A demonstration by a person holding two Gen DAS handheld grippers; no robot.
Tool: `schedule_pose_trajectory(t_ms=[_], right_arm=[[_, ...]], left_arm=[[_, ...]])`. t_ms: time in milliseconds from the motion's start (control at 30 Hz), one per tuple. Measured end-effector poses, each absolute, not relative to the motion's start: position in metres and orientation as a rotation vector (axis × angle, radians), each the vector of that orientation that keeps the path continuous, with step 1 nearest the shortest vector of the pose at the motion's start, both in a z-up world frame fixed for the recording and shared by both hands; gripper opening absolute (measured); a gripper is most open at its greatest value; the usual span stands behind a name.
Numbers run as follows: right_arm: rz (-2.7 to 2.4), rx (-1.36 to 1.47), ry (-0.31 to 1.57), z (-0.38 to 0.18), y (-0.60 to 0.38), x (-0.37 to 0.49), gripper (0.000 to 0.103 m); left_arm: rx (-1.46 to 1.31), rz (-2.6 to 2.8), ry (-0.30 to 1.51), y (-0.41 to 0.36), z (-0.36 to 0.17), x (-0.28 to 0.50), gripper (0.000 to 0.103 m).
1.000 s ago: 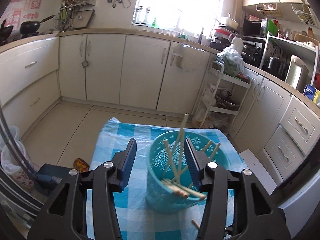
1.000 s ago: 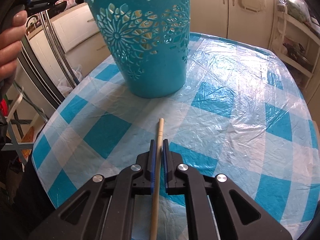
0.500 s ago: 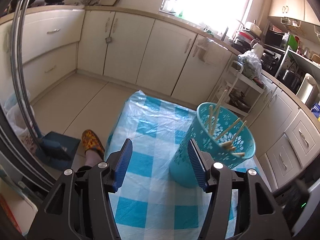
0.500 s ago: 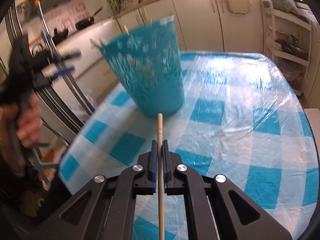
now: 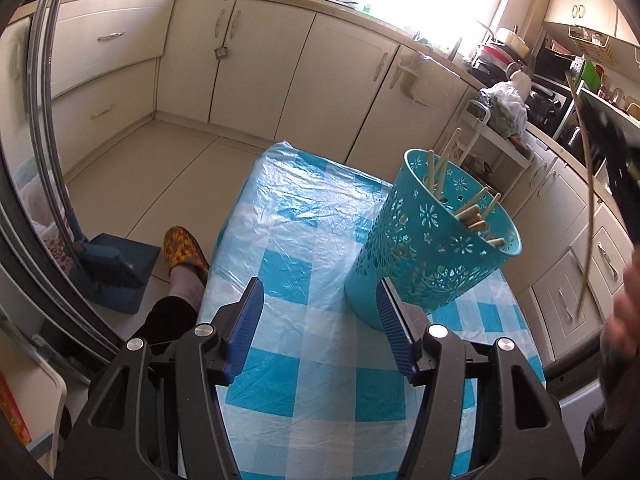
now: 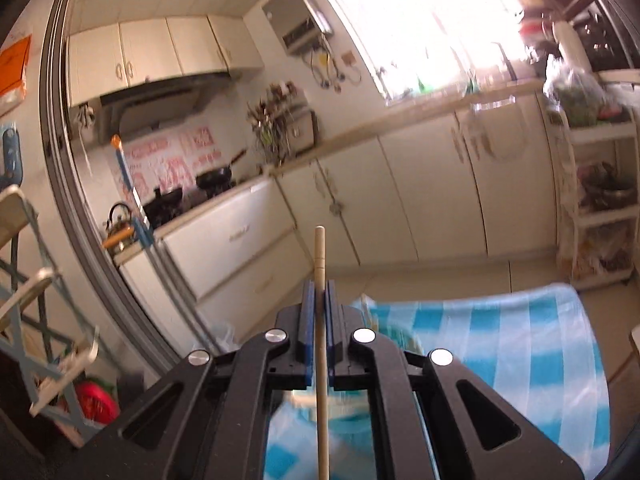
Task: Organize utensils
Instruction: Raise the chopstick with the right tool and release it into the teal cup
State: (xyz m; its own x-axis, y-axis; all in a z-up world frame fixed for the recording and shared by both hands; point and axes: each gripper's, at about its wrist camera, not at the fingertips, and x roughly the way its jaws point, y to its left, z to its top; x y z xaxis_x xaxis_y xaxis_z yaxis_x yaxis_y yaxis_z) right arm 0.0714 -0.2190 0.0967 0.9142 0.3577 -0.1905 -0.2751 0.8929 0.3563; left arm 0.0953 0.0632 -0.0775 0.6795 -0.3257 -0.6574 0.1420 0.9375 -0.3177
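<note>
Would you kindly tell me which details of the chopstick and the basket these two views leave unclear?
- Left wrist view: the bottom of the turquoise perforated plastic basket is hidden behind the open left claw.
- Left wrist view: the right claw at the right edge is blurred and cut off.
- Right wrist view: the pale wooden chopstick in the shut right claw runs off the bottom edge; the basket underneath is blurred.

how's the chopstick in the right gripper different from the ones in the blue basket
The chopstick in the right gripper is a single one, clamped between shut pads and held in the air; the basket chopsticks are a loose bunch that nothing grips. The gripped one runs straight along the fingers; those in the basket lean at different angles against its wall. All look like pale wood or bamboo.
</note>
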Motion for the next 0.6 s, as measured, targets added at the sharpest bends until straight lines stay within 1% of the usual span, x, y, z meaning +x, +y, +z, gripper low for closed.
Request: schedule_pose_trajectory(t_ms=[100, 200, 300, 400, 467, 533, 600], right_arm=[[0.259, 0.346, 0.206, 0.100, -0.221, 0.096, 0.006], [0.191, 0.345, 0.189, 0.089, -0.221, 0.109, 0.006], [0.155, 0.325, 0.230, 0.070, -0.219, 0.122, 0.006], [0.159, 0.284, 0.311, 0.048, -0.214, 0.123, 0.006], [0.167, 0.245, 0.355, 0.038, -0.208, 0.122, 0.009], [0.172, 0.195, 0.382, 0.031, -0.200, 0.119, 0.024], [0.185, 0.154, 0.394, 0.032, -0.195, 0.119, 0.026]], left_arm=[[-0.258, -0.269, 0.784, 0.064, -0.078, 0.095, 0.056], [-0.265, -0.267, 0.773, 0.065, -0.076, 0.094, 0.056], [-0.270, -0.265, 0.763, 0.066, -0.074, 0.093, 0.059], [-0.286, -0.265, 0.769, 0.068, -0.077, 0.096, 0.060], [-0.296, -0.266, 0.778, 0.069, -0.080, 0.097, 0.060], [-0.304, -0.268, 0.788, 0.069, -0.083, 0.099, 0.060], [-0.308, -0.269, 0.794, 0.068, -0.086, 0.099, 0.060]])
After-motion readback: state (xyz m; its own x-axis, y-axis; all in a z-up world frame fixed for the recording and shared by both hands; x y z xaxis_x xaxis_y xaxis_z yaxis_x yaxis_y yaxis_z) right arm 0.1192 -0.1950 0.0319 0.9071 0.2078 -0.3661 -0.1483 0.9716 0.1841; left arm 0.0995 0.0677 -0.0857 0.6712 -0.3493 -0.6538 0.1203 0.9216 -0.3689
